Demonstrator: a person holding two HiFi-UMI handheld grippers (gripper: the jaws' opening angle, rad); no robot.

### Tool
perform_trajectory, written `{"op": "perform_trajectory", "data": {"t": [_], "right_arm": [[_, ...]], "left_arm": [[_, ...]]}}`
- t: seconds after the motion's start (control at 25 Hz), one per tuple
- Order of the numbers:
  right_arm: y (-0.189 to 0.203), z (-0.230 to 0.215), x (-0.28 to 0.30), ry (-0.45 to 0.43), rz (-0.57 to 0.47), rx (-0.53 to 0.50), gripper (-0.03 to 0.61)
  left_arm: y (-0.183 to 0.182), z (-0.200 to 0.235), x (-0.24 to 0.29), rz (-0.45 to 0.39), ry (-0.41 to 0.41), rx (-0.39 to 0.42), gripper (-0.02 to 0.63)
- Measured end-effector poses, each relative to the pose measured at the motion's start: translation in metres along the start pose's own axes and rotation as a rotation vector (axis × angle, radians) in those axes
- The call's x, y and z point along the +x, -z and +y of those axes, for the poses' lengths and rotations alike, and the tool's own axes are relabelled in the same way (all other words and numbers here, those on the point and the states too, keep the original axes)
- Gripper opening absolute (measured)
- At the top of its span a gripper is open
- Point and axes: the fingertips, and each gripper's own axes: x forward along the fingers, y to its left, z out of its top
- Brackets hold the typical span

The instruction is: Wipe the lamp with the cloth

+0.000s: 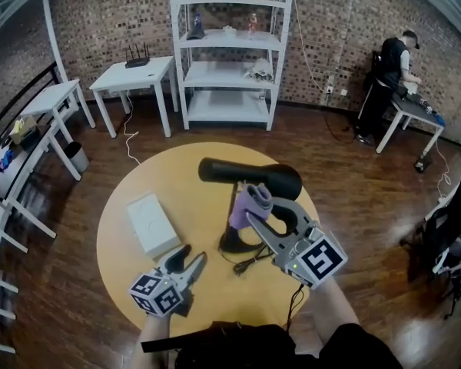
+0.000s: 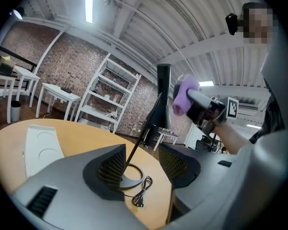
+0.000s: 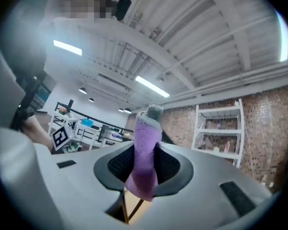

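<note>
A black desk lamp stands on the round wooden table [image 1: 169,177]; its long head [image 1: 247,175] is level above a round base [image 1: 232,244]. My right gripper [image 1: 255,206] is raised beside the lamp's stem, just under the head, and is shut on a purple cloth [image 1: 250,201]. In the right gripper view the cloth [image 3: 145,153] stands up between the jaws of the right gripper [image 3: 144,166]. My left gripper [image 1: 190,261] is low near the table's front, open and empty. In its own view the left gripper [image 2: 141,166] shows the lamp's stem [image 2: 136,147] beyond the gap, apart from both jaws.
A white flat box [image 1: 153,223] lies on the table's left. The lamp's coiled cord and plug [image 1: 248,263] lie by the base. White shelves [image 1: 230,52] and white side tables [image 1: 134,74] stand by the brick wall. A person [image 1: 388,75] works at the back right.
</note>
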Motion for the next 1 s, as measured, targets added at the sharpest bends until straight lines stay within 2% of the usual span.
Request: {"op": "perform_trajectory", "data": {"t": [0.12,0.24,0.4,0.56,0.8,0.88,1.0], "right_arm": [[-0.042,-0.012,0.017,0.071,-0.079,-0.103,0.097],[-0.052,-0.004,0.048,0.123,-0.074,-0.178,0.097],[-0.042,0.0,0.067,0.186,-0.095,-0.121,0.097],[-0.021,-0.014,0.053,0.258,-0.103,-0.091,0.097],[0.039,-0.047,0.033,0.37,0.01,-0.095,0.097],[0.052,-0.051,0.027,0.385,0.051,-0.152,0.097],[0.069,-0.049,0.025,0.402,0.124,-0.309,0.097]], "left_arm": [[-0.008,0.002,-0.001,-0.016,-0.005,0.014,0.213],[-0.017,0.003,-0.004,-0.04,-0.007,0.027,0.213],[-0.019,-0.004,-0.01,-0.048,-0.01,0.041,0.213],[-0.018,0.0,-0.016,-0.05,-0.027,0.039,0.213],[-0.011,-0.001,-0.012,-0.026,-0.028,0.032,0.213],[-0.008,-0.005,-0.009,-0.02,-0.023,0.031,0.213],[-0.006,-0.008,-0.005,-0.009,-0.015,0.033,0.213]]}}
